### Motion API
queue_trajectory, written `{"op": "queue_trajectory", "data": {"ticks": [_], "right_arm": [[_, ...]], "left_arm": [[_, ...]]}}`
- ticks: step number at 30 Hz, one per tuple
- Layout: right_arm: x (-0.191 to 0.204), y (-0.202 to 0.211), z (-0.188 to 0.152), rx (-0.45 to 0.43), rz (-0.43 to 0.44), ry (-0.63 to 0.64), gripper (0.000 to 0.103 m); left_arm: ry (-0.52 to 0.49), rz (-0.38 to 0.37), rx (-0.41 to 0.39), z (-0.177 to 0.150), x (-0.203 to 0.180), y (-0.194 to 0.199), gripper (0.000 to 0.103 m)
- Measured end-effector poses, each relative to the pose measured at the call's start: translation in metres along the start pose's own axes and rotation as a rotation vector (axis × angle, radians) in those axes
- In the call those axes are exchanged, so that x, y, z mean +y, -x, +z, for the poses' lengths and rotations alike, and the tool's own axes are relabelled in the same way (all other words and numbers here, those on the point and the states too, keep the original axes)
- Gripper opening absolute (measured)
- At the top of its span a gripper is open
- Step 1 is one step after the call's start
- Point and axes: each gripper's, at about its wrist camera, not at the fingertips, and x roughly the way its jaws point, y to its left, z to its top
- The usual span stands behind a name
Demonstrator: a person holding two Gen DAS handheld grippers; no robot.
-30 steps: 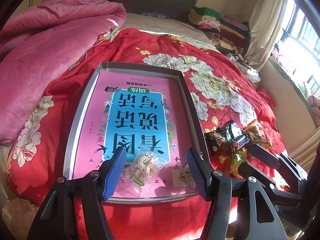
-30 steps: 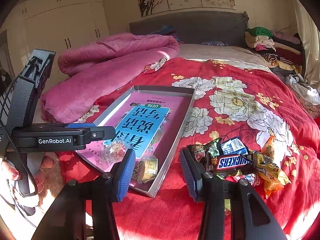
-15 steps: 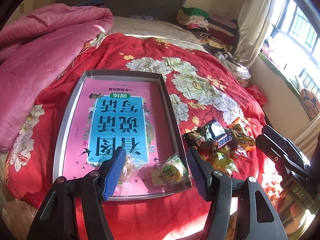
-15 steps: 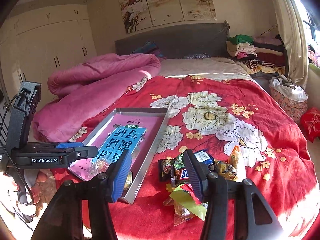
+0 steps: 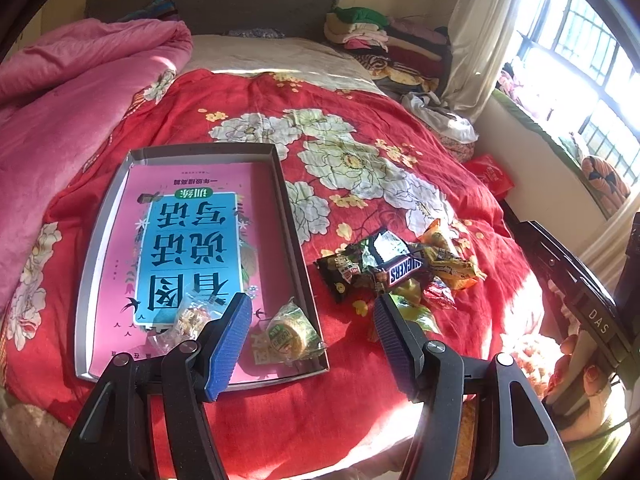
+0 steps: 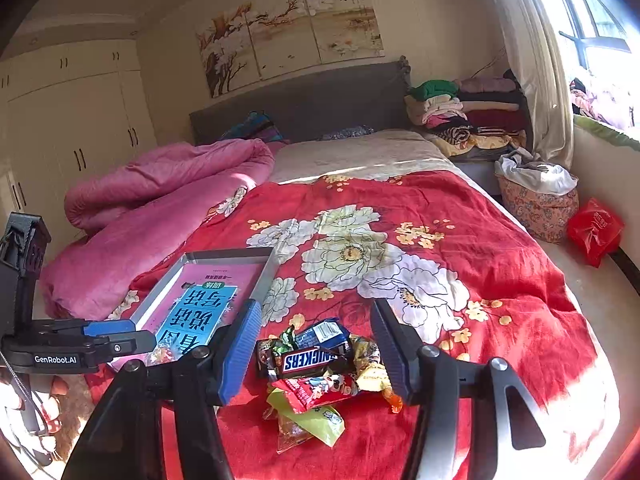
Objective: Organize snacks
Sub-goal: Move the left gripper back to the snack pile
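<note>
Brown Snickers bar [image 6: 310,360] tops snack pile [image 6: 320,376]; left tool [image 5: 312,320], right tool [image 6: 316,344] both released.

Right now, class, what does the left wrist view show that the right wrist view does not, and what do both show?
Only the left wrist view shows the round green-wrapped snack lying in the tray's near corner, and the whole tray.

Only the right wrist view shows the wall paintings and the wardrobe doors.

Both show the tray holding a pink book, the snack pile with its Snickers bar, and open, empty grippers: left gripper, right gripper.
</note>
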Motion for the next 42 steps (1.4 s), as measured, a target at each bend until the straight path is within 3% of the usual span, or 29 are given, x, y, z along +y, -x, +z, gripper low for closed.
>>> {"op": "queue_trajectory", "data": {"ticks": [9, 21, 35, 40, 42], "right_arm": [[-0.027, 0.006, -0.003, -0.001, -0.044, -0.051, 0.06], [-0.057, -0.011, -0.021, 0.093, -0.089, -0.112, 0.06], [-0.03, -0.038, -0.043, 0.202, -0.036, 0.009, 0.06], [-0.032, -0.053, -0.049, 0.247, -0.033, 0.024, 0.05], [-0.033, -0.059, -0.051, 0.261, -0.032, 0.026, 0.042]], "left_arm": [[-0.06, -0.016, 0.038, -0.005, -0.028, -0.014, 0.065], [-0.11, -0.002, 0.082, -0.01, -0.046, -0.033, 0.065], [-0.137, 0.029, 0.078, 0.007, -0.053, -0.057, 0.065], [-0.187, 0.019, 0.097, 0.013, -0.065, -0.075, 0.065], [-0.209, 0.016, 0.108, 0.013, -0.07, -0.084, 0.065]]}}
